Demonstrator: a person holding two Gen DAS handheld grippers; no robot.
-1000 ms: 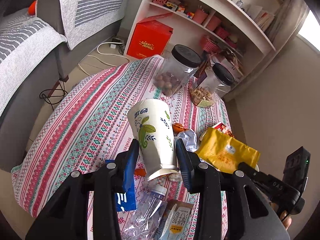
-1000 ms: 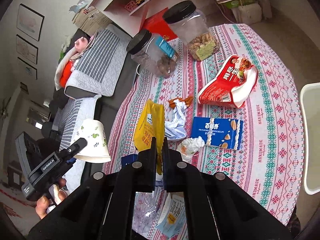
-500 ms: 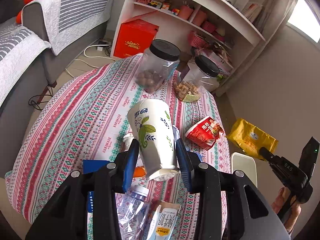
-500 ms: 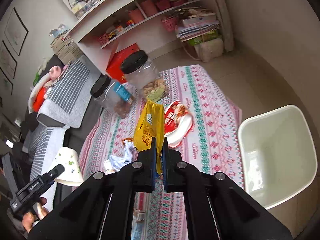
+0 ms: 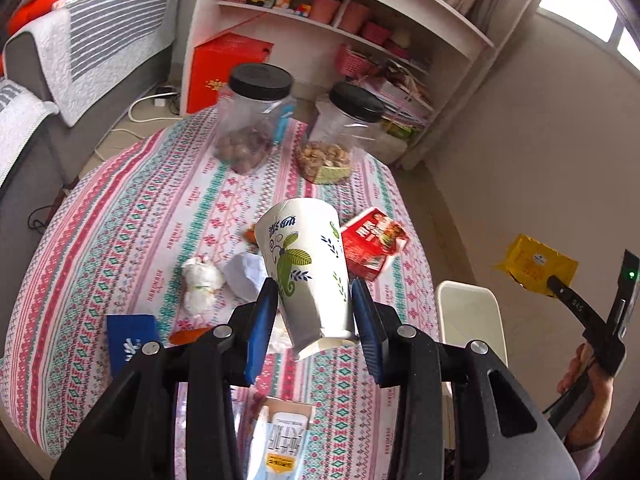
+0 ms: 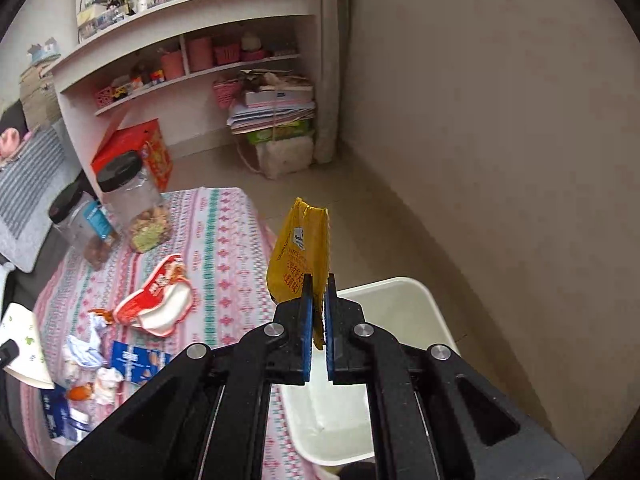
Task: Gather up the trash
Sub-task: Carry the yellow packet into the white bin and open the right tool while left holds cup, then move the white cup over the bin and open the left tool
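My left gripper (image 5: 312,300) is shut on a white paper cup with green leaves (image 5: 308,268), held upside down above the table's near side. My right gripper (image 6: 317,280) is shut on a yellow snack bag (image 6: 302,252) and holds it over the near rim of the white trash bin (image 6: 404,312). The yellow bag also shows at the right of the left wrist view (image 5: 538,266), beyond the bin (image 5: 468,320). A red wrapper (image 5: 372,244), crumpled tissues (image 5: 200,280), a blue packet (image 5: 130,340) and a drink pouch (image 5: 284,440) lie on the patterned tablecloth (image 5: 120,220).
Two black-lidded clear jars (image 5: 256,116) (image 5: 340,136) stand at the table's far side. A white shelf unit (image 5: 340,20) and a red box (image 5: 228,72) stand behind. A grey sofa (image 5: 80,40) is at the left. The bin stands on the floor at the table's right edge.
My right gripper carried the yellow bag off the table and rightward to above the bin. My left gripper rose and swung right with the cup still held.
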